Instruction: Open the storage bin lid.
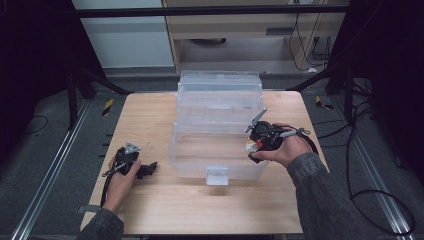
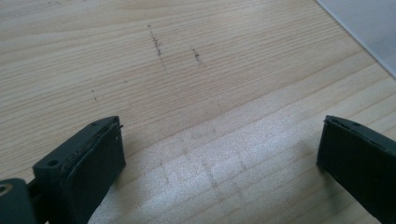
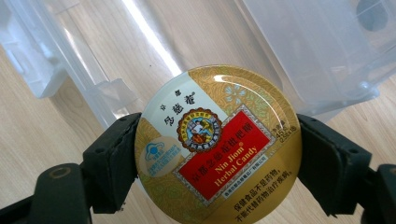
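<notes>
Right gripper (image 3: 217, 154) clamps round candy tin (image 3: 217, 144) by its rim, at the right edge of the clear plastic box (image 1: 218, 150). Left gripper (image 1: 145, 170) rests open on table (image 1: 150, 115). Best: keep tin level, clear the wall, lower inside, then release.

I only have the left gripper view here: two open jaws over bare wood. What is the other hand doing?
Observer: The right gripper is shut on a round candy tin, one jaw on each side of it.
Operator: Where is that, relative to the box?
Observer: In the high view it is at the right front corner of the clear plastic box.
Operator: And my left gripper?
Observer: The left gripper lies low on the table, left of the box and apart from it.
</notes>
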`<act>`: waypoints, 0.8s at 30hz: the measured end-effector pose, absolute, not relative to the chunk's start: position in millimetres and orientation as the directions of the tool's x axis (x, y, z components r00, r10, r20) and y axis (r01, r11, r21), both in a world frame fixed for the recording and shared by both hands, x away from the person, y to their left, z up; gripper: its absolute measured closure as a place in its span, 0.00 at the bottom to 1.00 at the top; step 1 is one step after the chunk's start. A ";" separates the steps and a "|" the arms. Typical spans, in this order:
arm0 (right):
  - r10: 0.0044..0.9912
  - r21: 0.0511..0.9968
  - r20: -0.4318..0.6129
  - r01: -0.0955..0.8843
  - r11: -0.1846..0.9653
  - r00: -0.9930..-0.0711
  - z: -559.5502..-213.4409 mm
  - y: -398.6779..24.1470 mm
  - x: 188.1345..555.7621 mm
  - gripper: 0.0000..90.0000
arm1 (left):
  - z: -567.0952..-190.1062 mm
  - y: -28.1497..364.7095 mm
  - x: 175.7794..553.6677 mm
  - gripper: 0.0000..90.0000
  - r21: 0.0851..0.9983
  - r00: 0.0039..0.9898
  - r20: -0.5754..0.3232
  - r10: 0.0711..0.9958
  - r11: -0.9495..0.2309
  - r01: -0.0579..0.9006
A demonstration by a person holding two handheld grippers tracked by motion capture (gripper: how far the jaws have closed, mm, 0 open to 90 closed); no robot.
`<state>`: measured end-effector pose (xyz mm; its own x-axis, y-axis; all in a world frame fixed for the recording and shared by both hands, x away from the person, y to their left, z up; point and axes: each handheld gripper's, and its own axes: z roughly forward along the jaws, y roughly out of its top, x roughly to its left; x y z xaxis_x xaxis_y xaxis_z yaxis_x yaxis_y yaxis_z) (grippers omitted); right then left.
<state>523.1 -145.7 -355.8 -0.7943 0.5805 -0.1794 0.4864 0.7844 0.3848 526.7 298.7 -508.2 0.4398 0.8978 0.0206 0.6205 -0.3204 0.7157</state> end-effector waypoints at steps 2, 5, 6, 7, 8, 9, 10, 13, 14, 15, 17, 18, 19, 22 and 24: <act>0.580 0.379 -0.180 0.488 0.786 -0.795 -357.9 -144.6 524.3 0.23 | -508.0 298.8 526.8 0.00 0.713 0.443 0.023 0.896 -0.325 0.621; 0.575 0.372 -0.179 0.486 0.791 -0.799 -361.0 -143.6 526.1 0.23 | -508.0 298.5 526.9 0.00 0.714 0.444 0.023 0.896 -0.325 0.620; 0.574 0.370 -0.179 0.486 0.791 -0.799 -361.7 -143.3 526.5 0.23 | -508.0 298.5 527.0 0.00 0.713 0.445 0.023 0.895 -0.327 0.620; 0.577 0.370 -0.175 0.490 0.790 -0.798 -362.1 -143.0 526.5 0.23 | -507.9 298.6 527.2 0.00 0.713 0.447 0.026 0.894 -0.330 0.619; 0.576 0.368 -0.174 0.490 0.790 -0.799 -363.0 -142.8 526.8 0.23 | -507.9 298.6 527.2 0.00 0.713 0.447 0.026 0.894 -0.331 0.619; 0.577 0.368 -0.173 0.491 0.790 -0.798 -363.6 -142.7 527.0 0.23 | -507.9 298.5 527.2 0.00 0.713 0.447 0.026 0.894 -0.331 0.619; 0.576 0.367 -0.174 0.490 0.791 -0.799 -364.2 -142.9 527.2 0.23 | -507.9 298.5 527.2 0.00 0.713 0.448 0.026 0.894 -0.331 0.618; 0.575 0.366 -0.172 0.490 0.791 -0.800 -365.9 -144.0 527.9 0.23 | -507.7 298.7 527.3 0.00 0.711 0.450 0.028 0.893 -0.334 0.619; 0.578 0.364 -0.170 0.494 0.789 -0.798 -366.3 -144.1 527.8 0.23 | -507.7 298.7 527.3 0.00 0.710 0.450 0.029 0.892 -0.335 0.619; 0.580 0.364 -0.167 0.497 0.788 -0.797 -366.9 -144.3 527.6 0.23 | -507.7 298.6 527.3 0.00 0.711 0.450 0.028 0.893 -0.334 0.619; 0.579 0.365 -0.167 0.495 0.789 -0.798 -367.6 -144.9 527.5 0.23 | -507.7 298.6 527.3 0.00 0.710 0.451 0.028 0.892 -0.335 0.619; 0.585 0.365 -0.164 0.502 0.784 -0.794 -368.0 -144.9 527.0 0.23 | -507.7 298.6 527.3 0.00 0.710 0.451 0.028 0.892 -0.335 0.619; 0.586 0.365 -0.163 0.504 0.783 -0.793 -368.1 -145.1 527.0 0.23 | -507.7 298.6 527.4 0.00 0.710 0.451 0.028 0.892 -0.335 0.619; 0.587 0.366 -0.161 0.504 0.782 -0.794 -368.8 -145.0 527.1 0.23 | -507.7 298.5 527.4 0.00 0.710 0.452 0.028 0.892 -0.336 0.619; 0.586 0.367 -0.161 0.503 0.783 -0.794 -369.3 -144.7 527.3 0.23 | -507.7 298.5 527.4 0.00 0.710 0.452 0.028 0.892 -0.336 0.619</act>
<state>527.3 -144.7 -369.3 -0.7940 0.5860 -0.1614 0.5030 0.7826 0.3669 527.4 298.5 -507.7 0.4516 0.8918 0.0280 0.6188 -0.3357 0.7102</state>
